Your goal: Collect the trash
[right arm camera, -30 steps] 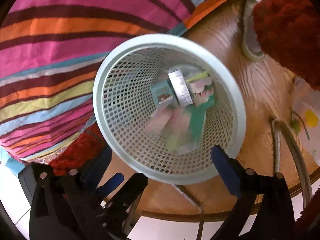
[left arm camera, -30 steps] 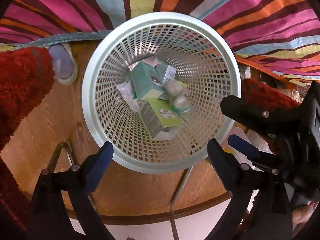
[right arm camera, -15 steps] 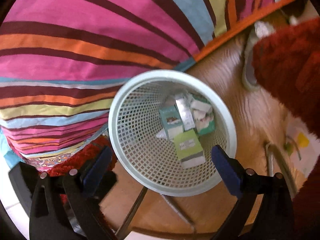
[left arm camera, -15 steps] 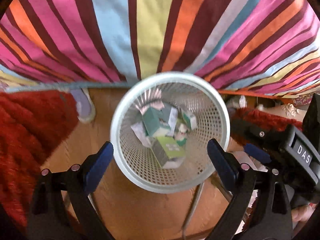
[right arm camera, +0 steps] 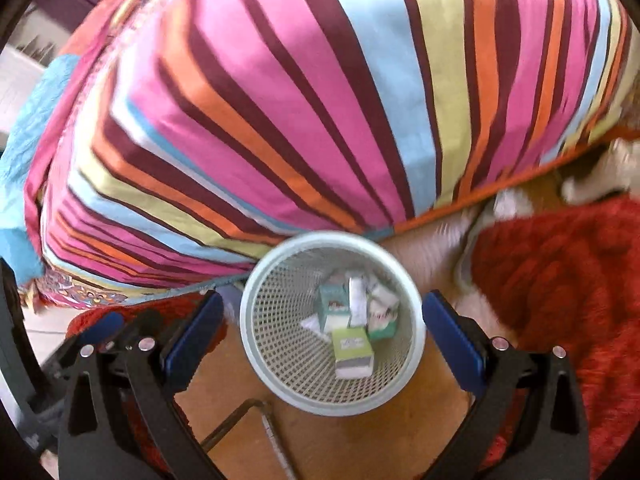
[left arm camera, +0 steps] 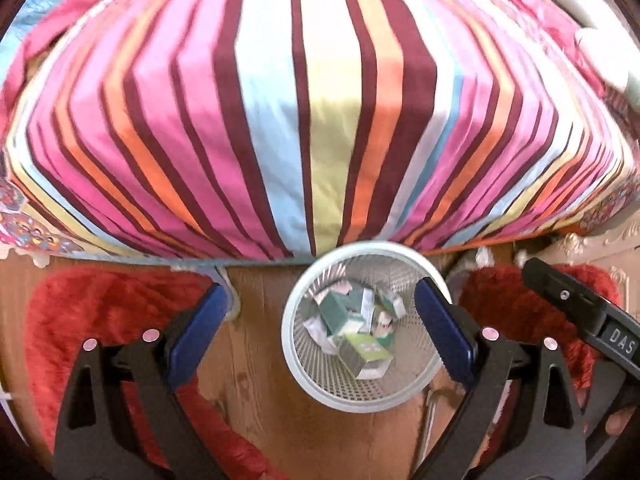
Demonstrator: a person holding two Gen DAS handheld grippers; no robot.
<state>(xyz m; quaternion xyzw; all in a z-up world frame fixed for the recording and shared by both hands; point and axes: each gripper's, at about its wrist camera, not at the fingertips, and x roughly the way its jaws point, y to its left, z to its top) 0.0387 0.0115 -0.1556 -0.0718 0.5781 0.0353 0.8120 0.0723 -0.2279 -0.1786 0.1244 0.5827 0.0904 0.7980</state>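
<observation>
From the left wrist, the left gripper (left arm camera: 320, 320) is seen with jaws spread wide and nothing between them. The white mesh basket (left arm camera: 308, 376) stands on the wooden floor (left arm camera: 248, 376), below and ahead, slightly toward the right jaw. Inside, small boxes are piled, a green-topped box (left arm camera: 366, 354) lying uppermost. The striped bedcover (left arm camera: 312, 120) hangs just behind the basket; a red rug (left arm camera: 100, 312) is spread to the left. The right gripper's body shows at the right edge.

From the right wrist, the right gripper (right arm camera: 322, 330) is likewise seen with jaws apart and empty. The basket (right arm camera: 264, 356) sits almost centred between them, the green-topped box (right arm camera: 352, 350) with its long axis pointing away from the camera. Neither gripper is judged clearly nearer.
</observation>
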